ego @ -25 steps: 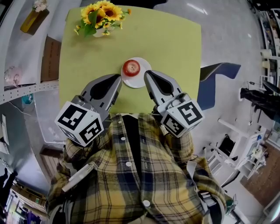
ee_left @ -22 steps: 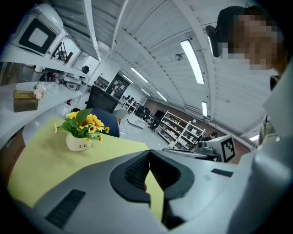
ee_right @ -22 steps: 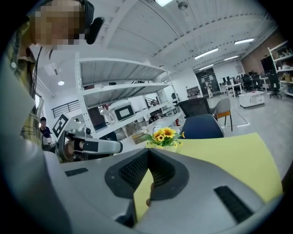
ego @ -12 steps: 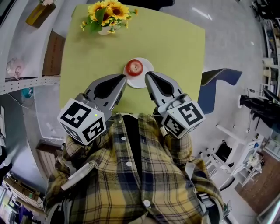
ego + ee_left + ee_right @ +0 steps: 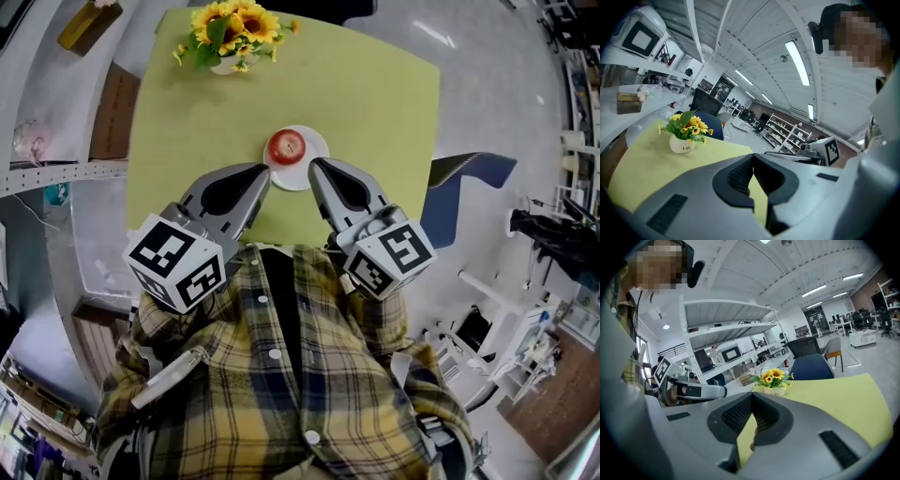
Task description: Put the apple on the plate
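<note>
A red apple [image 5: 287, 145] sits on a small white plate [image 5: 303, 177] in the middle of the yellow-green table [image 5: 375, 103]. My left gripper [image 5: 264, 170] is shut and empty, with its tip at the plate's near left rim. At the plate's near right rim, my right gripper [image 5: 313, 165] is also shut and holds nothing. In the left gripper view the left gripper [image 5: 753, 156] has its jaws closed together, and in the right gripper view the right gripper [image 5: 751, 395] does too. The grey jaws hide the apple and plate in both gripper views.
A white pot of sunflowers [image 5: 228, 28] stands at the table's far left corner, also seen as the sunflower pot [image 5: 683, 136] and the flower pot [image 5: 772, 380]. A blue chair [image 5: 461, 183] is off the table's right side. White shelving [image 5: 56, 112] runs along the left.
The head view has shifted slightly. The apple, the plate and both grippers keep their places.
</note>
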A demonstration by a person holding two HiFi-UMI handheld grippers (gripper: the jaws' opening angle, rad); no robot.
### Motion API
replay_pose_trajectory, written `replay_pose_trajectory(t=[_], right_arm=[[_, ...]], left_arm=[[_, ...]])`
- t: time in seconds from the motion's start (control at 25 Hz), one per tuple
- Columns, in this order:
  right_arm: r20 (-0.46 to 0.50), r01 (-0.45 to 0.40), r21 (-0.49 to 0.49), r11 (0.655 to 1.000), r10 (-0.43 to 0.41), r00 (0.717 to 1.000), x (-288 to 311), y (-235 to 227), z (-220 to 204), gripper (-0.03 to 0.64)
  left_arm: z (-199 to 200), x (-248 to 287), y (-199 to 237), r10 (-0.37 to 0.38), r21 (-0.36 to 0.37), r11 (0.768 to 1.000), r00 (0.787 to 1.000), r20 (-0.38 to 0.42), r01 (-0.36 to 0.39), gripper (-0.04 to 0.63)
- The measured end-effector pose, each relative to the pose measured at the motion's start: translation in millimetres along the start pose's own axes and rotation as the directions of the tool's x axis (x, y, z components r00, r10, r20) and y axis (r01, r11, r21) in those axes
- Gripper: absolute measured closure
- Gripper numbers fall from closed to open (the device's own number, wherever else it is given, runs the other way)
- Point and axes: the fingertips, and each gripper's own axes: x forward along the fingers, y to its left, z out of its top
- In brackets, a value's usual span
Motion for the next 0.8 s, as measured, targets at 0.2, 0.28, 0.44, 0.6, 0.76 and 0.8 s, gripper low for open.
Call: replay_pose_trajectory(t=[0.2,0.28,0.44,0.6,0.76,0.8], right_arm=[[-0.012,0.005,0.000,1.000,-0.005,1.000,2.7,-2.3,-3.2,0.620],[-0.020,0.009,-0.001,1.000,-0.009,1.000,3.5,-3.2,-5.1,0.620],[-0.022,0.013,0.002,1.000,-0.013,1.000,3.0,-4.0,-6.2,0.620],[-0.025,0.014,0.001,1.000,-0.014,1.000,2.8,-4.0,-6.1,0.620],[-0.028,0.011,0.001,1.000,-0.011,1.000,3.3,-3.0,-6.5,0.620],[-0.029,0.010,0.000,1.000,-0.010,1.000,3.4,-3.1,-6.2,0.620]], left_arm=[[0.8,-0.9,2.5,0.005,-0.005,1.000,1.000,0.005,-0.005,0.588],[1.0,-1.2,2.9,0.006,-0.006,1.000,1.000,0.007,-0.006,0.588],[0.6,-1.0,2.2,0.004,-0.003,1.000,1.000,0.004,-0.004,0.588],[0.5,-0.4,1.4,0.000,-0.001,1.000,1.000,0.001,0.000,0.588],[-0.1,0.4,0.9,-0.004,0.003,1.000,1.000,-0.001,0.004,0.588],[0.1,1.3,1.0,-0.004,0.009,1.000,1.000,-0.004,0.004,0.588]])
